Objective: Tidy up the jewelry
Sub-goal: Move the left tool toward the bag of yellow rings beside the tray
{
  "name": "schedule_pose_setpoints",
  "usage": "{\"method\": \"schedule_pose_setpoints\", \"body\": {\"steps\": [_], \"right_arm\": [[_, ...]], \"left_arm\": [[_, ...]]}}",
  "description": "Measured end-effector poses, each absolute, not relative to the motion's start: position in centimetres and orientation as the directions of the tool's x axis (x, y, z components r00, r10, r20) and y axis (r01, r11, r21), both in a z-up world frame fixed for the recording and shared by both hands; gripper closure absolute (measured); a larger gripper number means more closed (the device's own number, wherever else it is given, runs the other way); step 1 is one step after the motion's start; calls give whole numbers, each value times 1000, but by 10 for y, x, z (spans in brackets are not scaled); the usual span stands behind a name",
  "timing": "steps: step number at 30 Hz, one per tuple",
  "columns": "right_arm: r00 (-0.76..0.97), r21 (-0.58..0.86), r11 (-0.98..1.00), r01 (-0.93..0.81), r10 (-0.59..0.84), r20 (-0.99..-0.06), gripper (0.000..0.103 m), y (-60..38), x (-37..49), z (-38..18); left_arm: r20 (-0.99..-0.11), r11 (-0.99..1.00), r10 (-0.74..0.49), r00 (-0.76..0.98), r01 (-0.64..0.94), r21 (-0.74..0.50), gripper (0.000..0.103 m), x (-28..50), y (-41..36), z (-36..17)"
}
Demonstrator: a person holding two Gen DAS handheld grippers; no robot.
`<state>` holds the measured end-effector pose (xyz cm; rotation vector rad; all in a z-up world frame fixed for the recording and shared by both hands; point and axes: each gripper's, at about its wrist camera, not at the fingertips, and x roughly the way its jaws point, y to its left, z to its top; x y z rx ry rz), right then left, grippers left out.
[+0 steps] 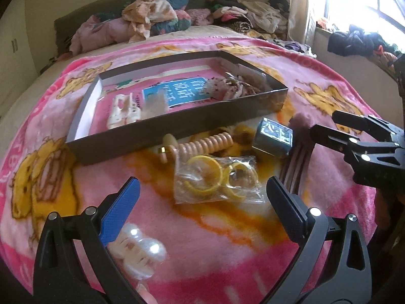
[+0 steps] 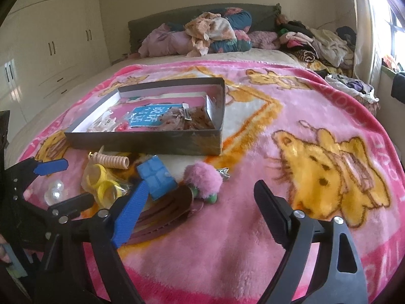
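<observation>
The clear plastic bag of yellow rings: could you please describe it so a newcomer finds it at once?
Start at the shallow dark cardboard box on the pink blanket. Just before it lies the clear plastic bag of yellow rings, beside a peach spiral hair tie. It is the only bagged item.

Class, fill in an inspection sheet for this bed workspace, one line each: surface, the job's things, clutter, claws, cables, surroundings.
Surface: pink cartoon blanket spread over the bed.
Job's things: open dark box already holding a white clip and a brown item; in front of it, outside, a bag of yellow rings, peach coil tie, blue box, pearly claw clip, pink pompom clip, brown comb.
Clutter: clothes pile by the headboard.
Claws: left claw open above the ring bag; right claw open, nothing between its pads.
Cables: nothing seen.
Surroundings: cream wardrobe, bright window.
</observation>
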<state>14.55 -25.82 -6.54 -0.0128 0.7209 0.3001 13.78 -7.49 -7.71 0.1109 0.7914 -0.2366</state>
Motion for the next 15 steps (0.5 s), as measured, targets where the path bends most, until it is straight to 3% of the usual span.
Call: {"method": "schedule_pose_setpoints", "body": {"steps": [6,15], "right_arm": [[695,144,958,-246,278,-663,25,-263,160,-67],[637,242,950,-200,313,-704,43,-273,189,-77]], "left_arm": [[-731,964,-167,661,264,19,12,144,-84,-84],[-746,966,-171,644,258,2,12,153,-88,-89]]}}
